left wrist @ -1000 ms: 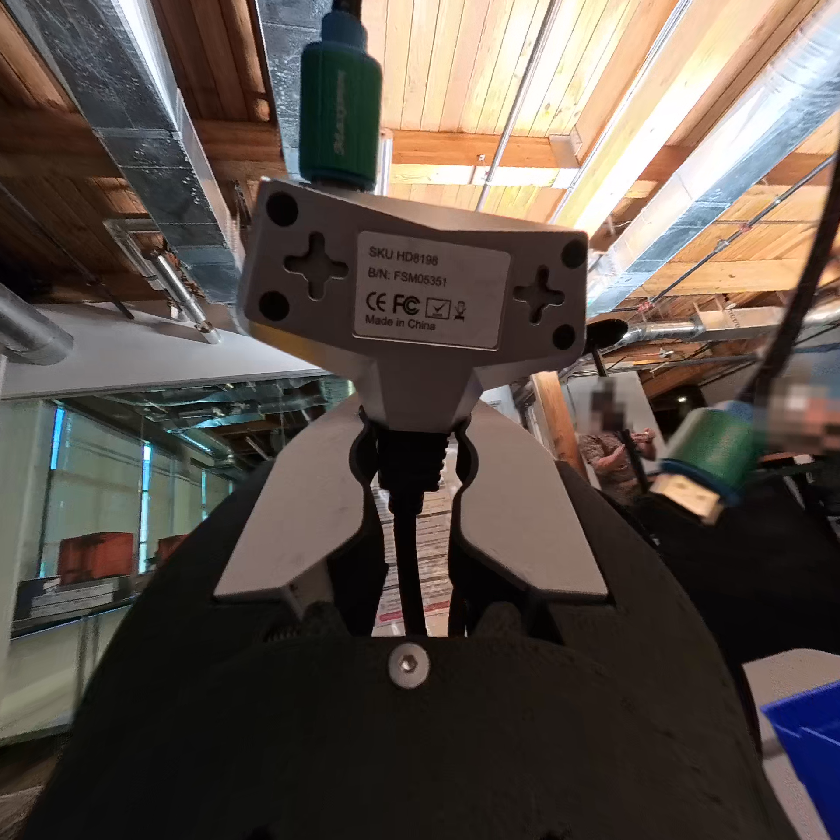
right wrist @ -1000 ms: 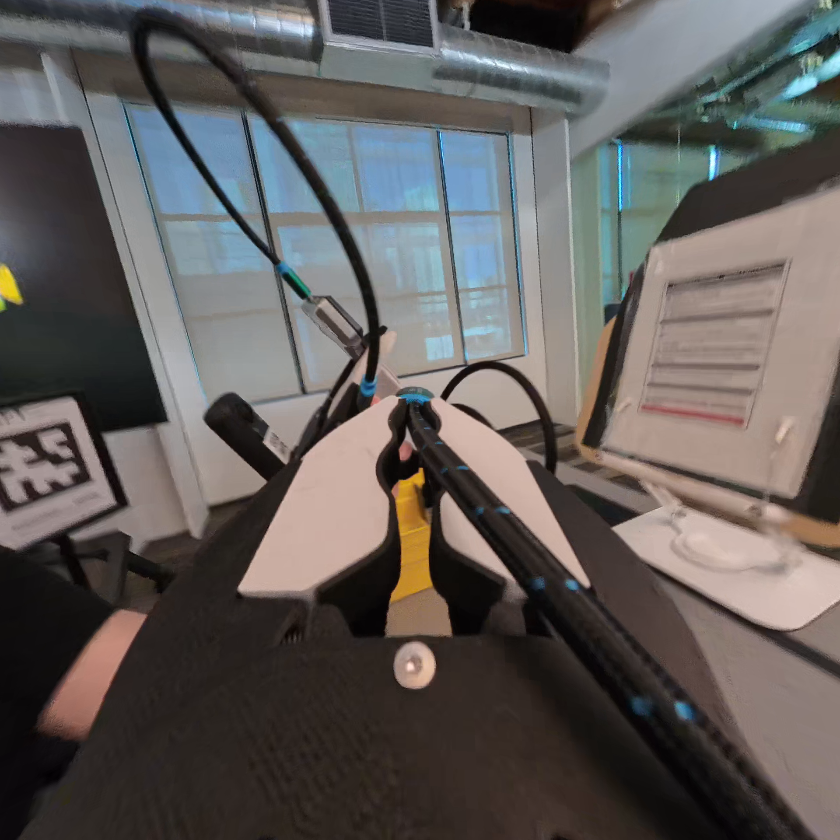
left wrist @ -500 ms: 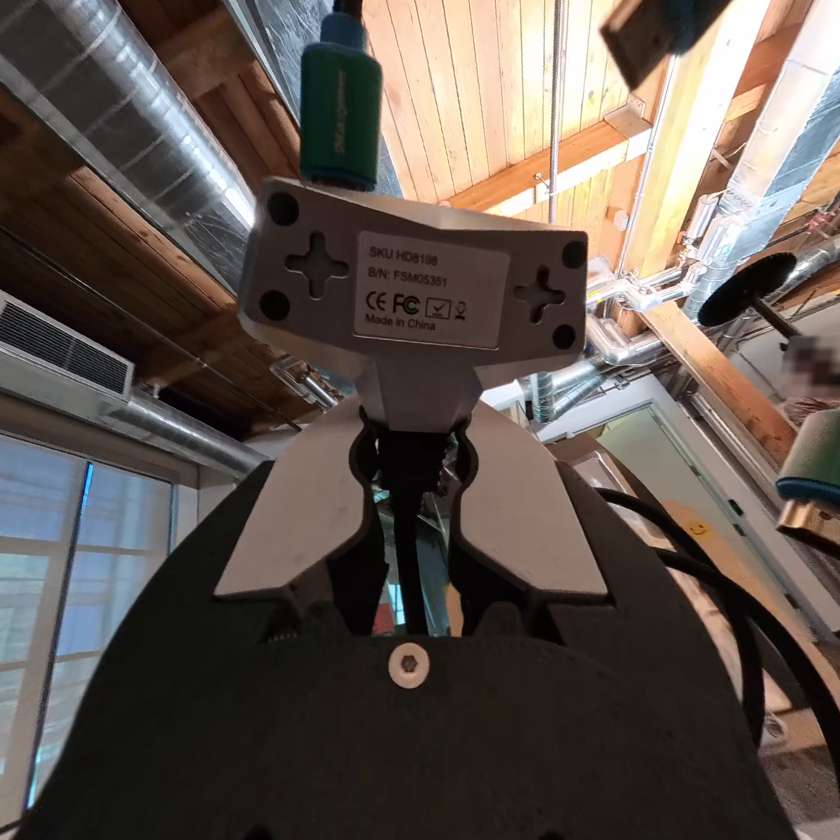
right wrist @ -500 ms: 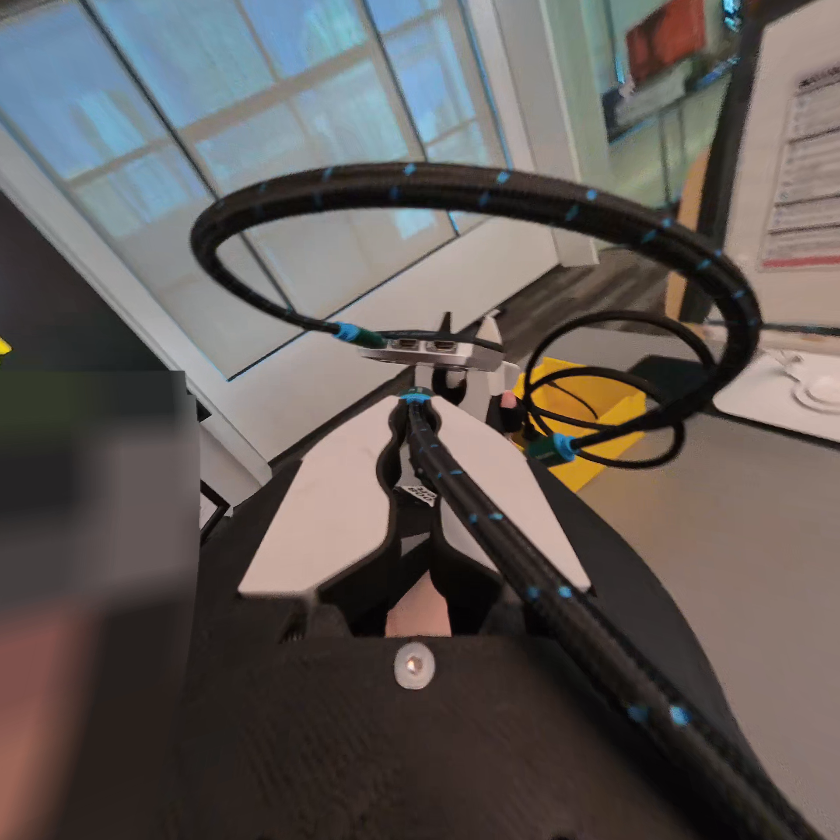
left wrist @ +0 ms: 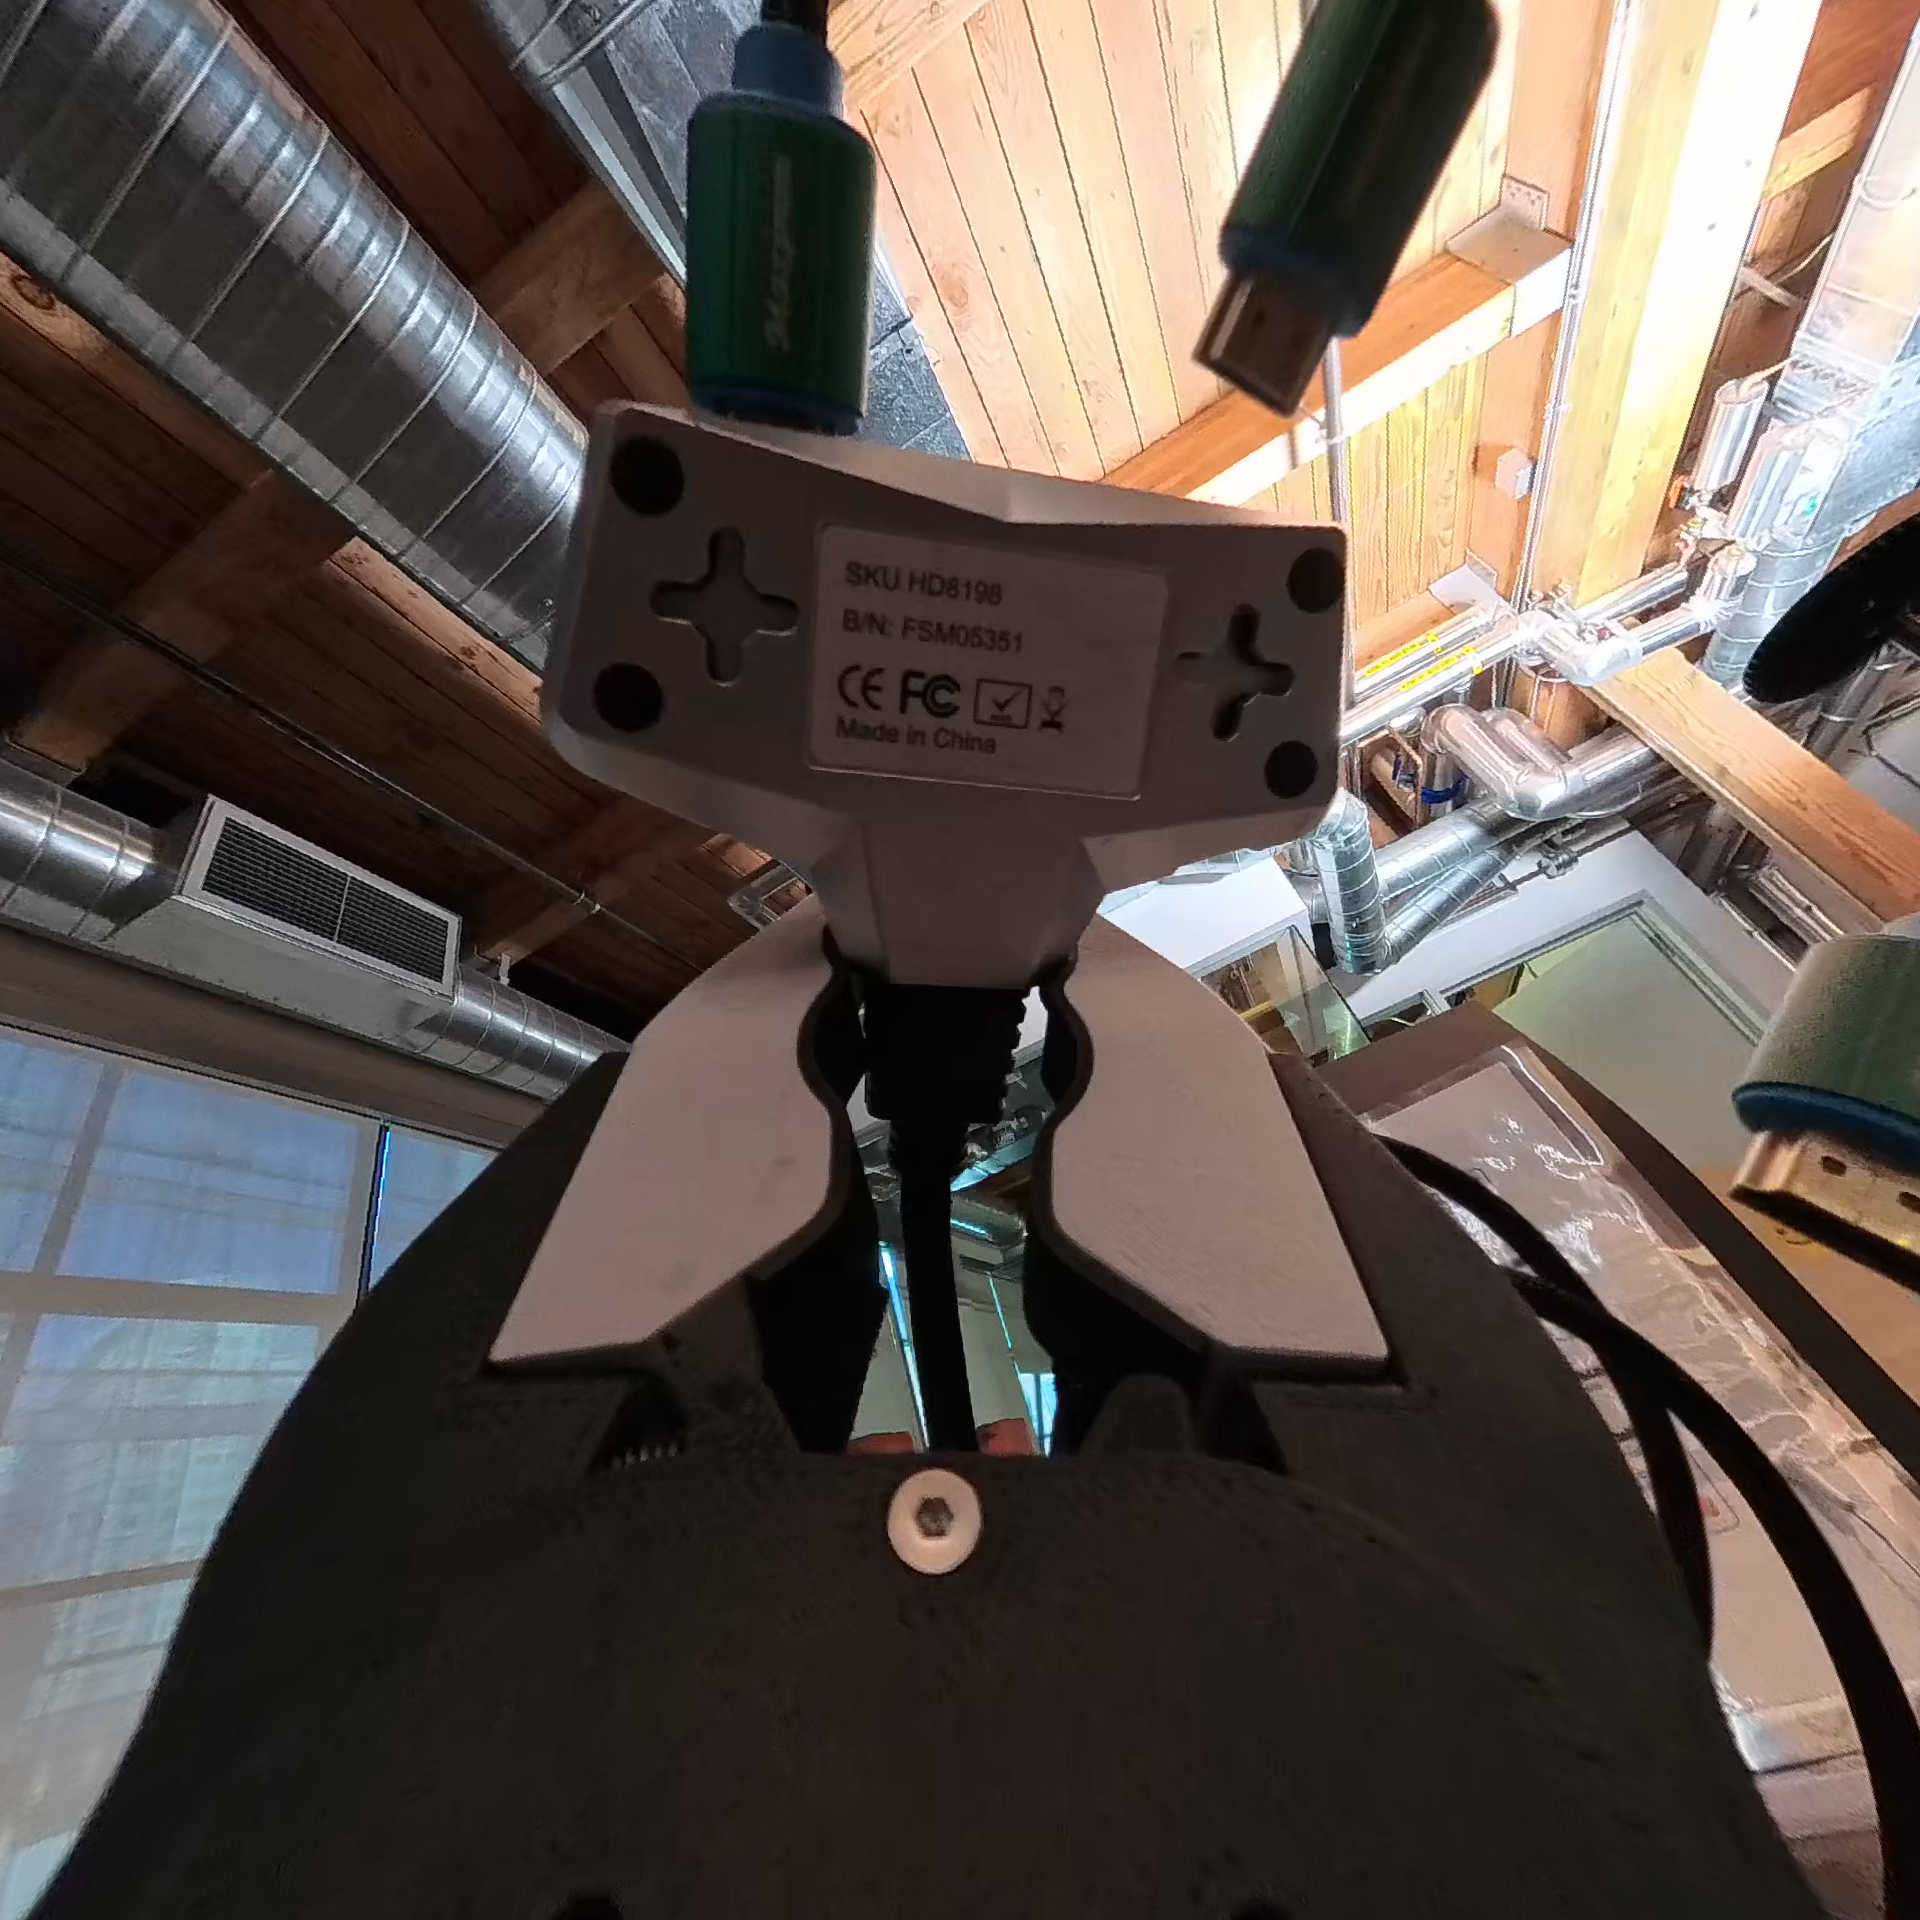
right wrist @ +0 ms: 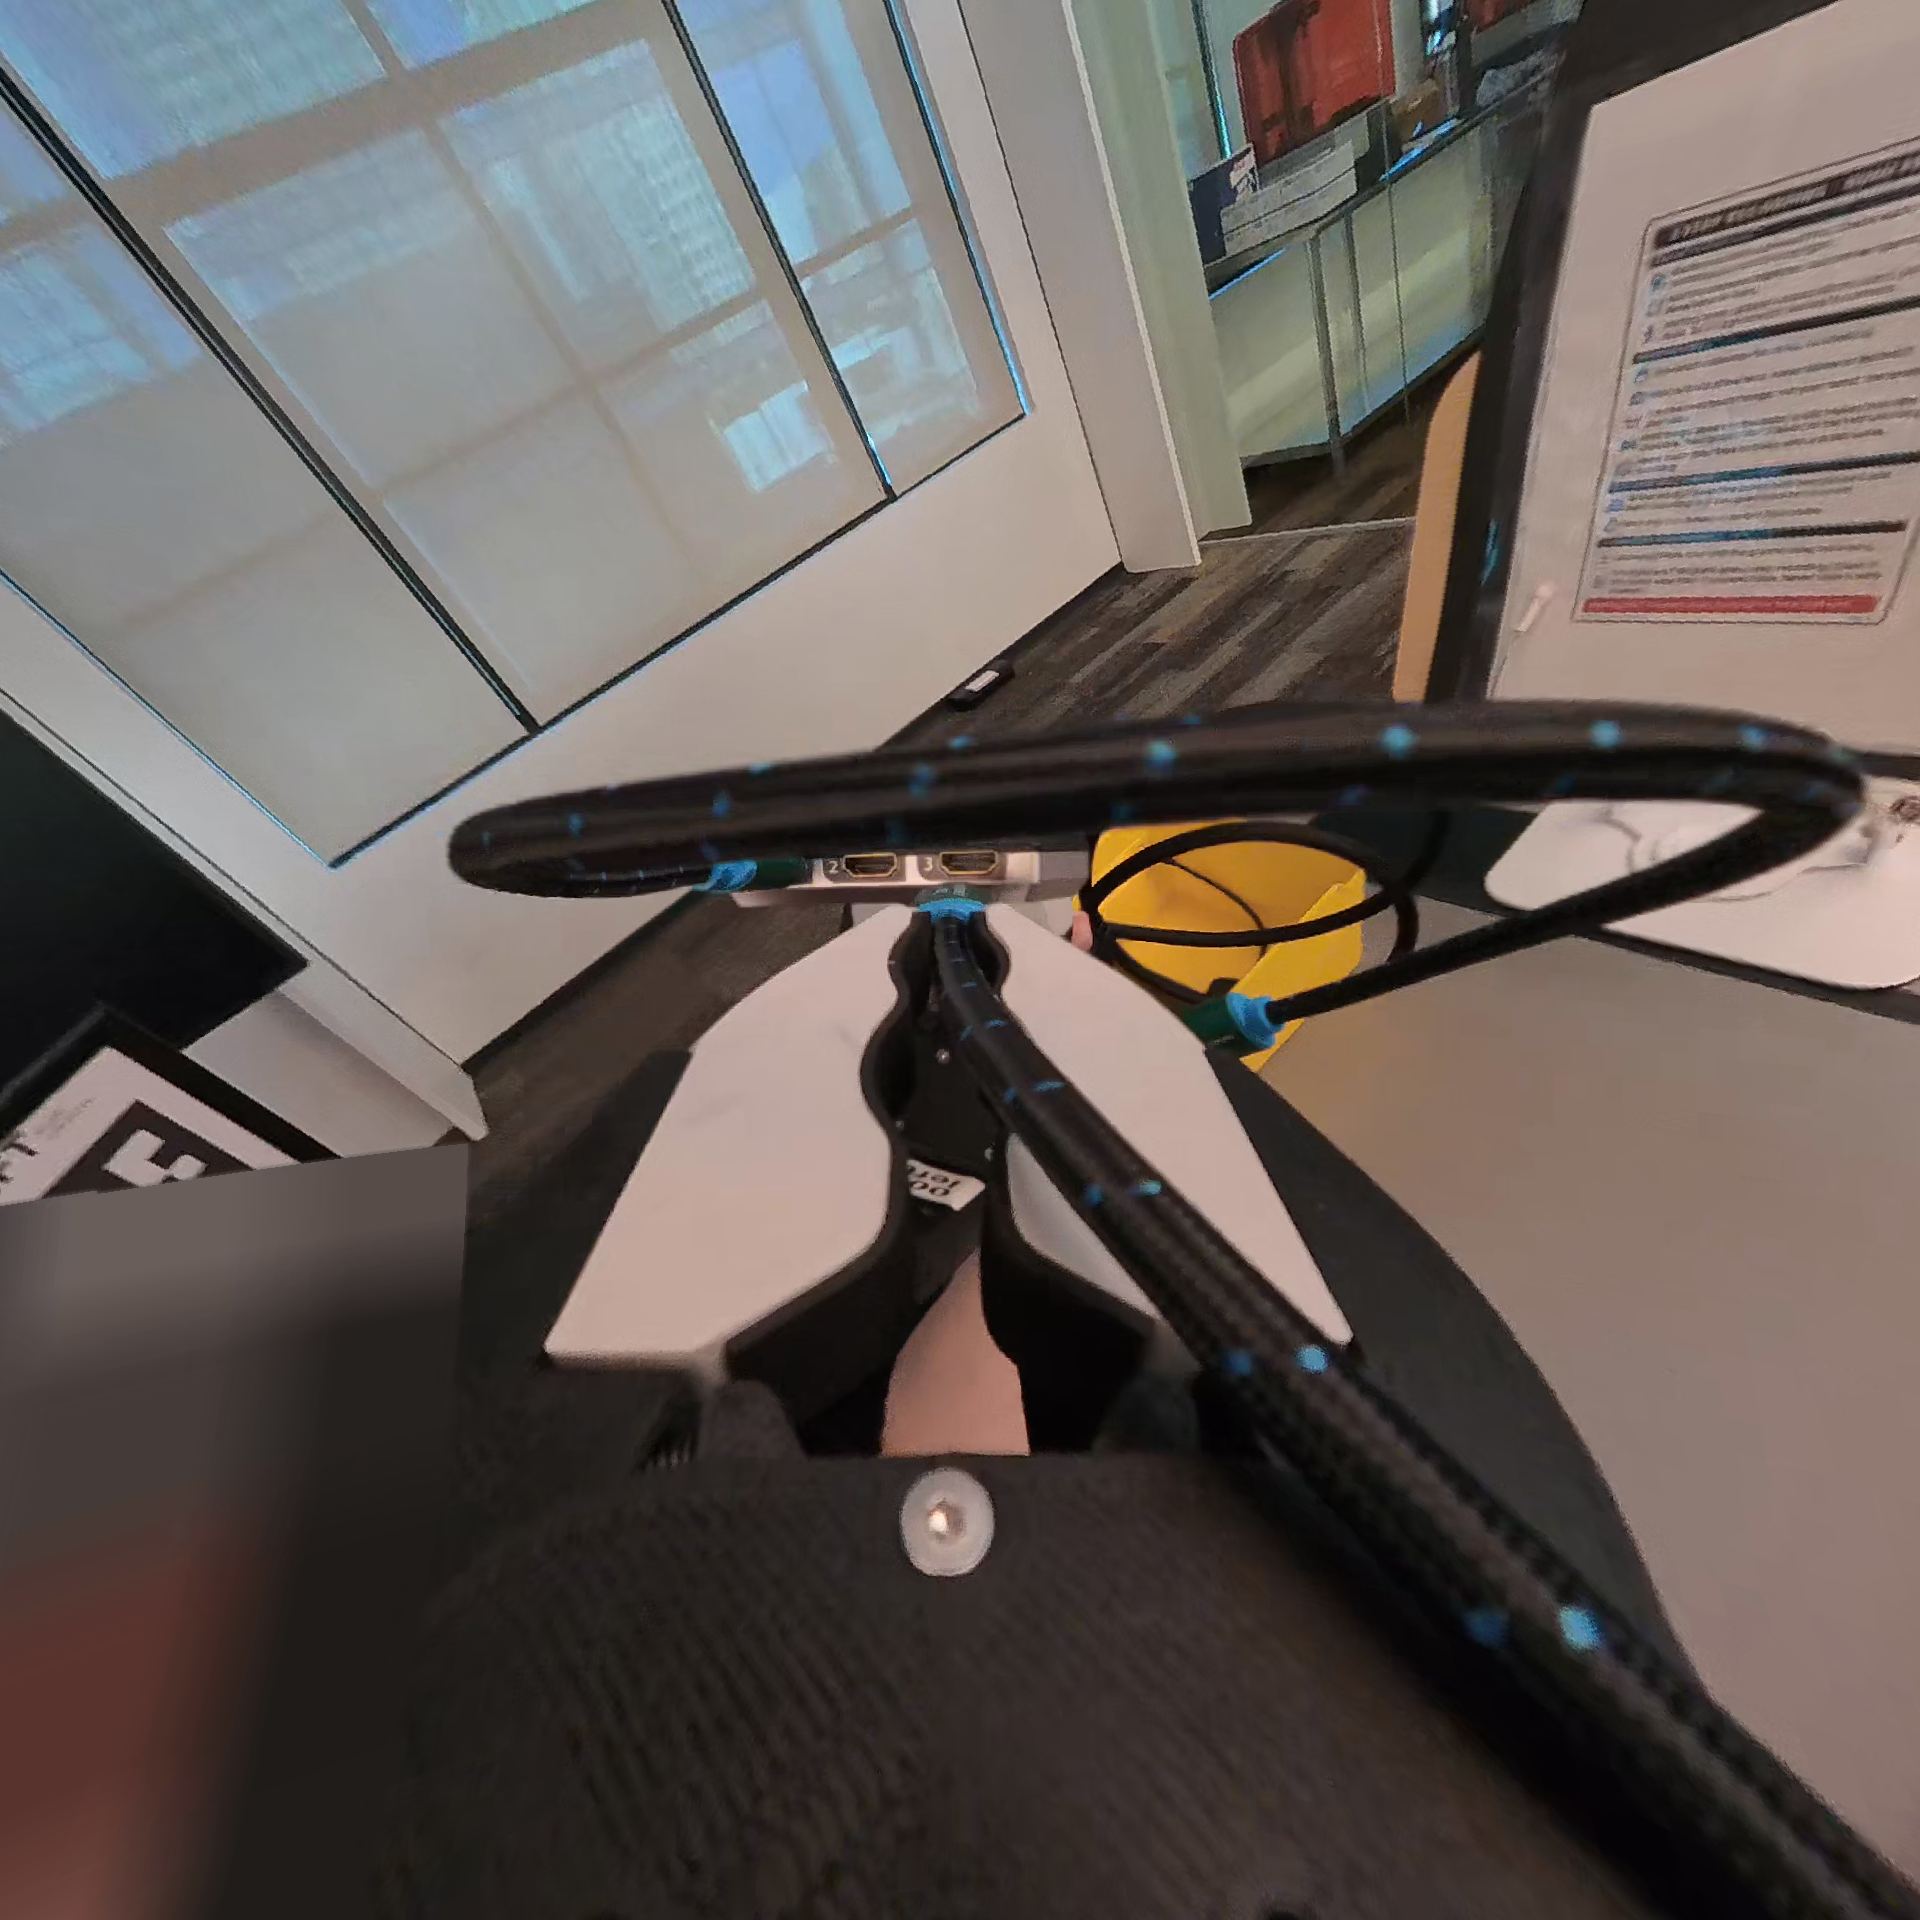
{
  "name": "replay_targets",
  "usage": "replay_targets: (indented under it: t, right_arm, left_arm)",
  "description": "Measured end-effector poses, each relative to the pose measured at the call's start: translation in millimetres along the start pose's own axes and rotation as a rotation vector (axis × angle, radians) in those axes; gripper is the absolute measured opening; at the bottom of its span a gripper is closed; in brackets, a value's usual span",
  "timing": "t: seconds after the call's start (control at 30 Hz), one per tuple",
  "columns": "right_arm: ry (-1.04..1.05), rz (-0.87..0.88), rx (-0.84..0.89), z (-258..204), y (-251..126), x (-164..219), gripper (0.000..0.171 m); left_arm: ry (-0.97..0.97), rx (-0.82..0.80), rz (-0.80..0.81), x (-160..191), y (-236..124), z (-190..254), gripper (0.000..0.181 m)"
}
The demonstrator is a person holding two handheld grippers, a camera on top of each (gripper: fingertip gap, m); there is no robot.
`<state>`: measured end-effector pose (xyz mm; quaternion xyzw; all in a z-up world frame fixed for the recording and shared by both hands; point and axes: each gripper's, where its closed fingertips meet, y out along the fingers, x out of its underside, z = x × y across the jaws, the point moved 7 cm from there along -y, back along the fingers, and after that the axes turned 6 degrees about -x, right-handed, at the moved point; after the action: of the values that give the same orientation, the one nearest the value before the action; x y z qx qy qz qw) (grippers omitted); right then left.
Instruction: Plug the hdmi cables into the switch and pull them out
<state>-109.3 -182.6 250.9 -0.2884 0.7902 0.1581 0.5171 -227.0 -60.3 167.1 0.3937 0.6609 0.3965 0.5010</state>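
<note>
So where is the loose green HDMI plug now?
In the left wrist view, the loose green HDMI plug hangs at upper right, above the silver switch, right of the plug already inserted, not touching the switch.

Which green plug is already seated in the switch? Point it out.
The upper-left plug, seated in the switch; the one right of it hangs free, and the far-right plug is loose too.

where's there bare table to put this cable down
The grey table is bare right of the right gripper, below the white stand base. It is crowded ahead: the switch, looping cables and the yellow bin.
</note>
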Motion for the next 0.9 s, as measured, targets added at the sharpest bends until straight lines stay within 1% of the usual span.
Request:
replay_targets:
  t: [0.13,0.4,0.77,0.9]
  right_arm:
    - [-0.064,-0.01,0.024,-2,7,-2,0.007]
    - [-0.123,-0.026,-0.015,-21,18,-5,0.008]
    - [-0.103,-0.059,0.01,-17,22,-5,0.007]
    - [-0.127,-0.076,0.063,-16,20,-7,0.008]
  left_arm:
    - [-0.001,-0.004,-0.005,1,0,0,0.03]
    - [0.005,-0.016,-0.011,4,1,-1,0.03]
    - [0.04,-0.004,-0.003,1,0,5,0.03]
    - [0.088,0.004,0.011,2,0,8,0.03]
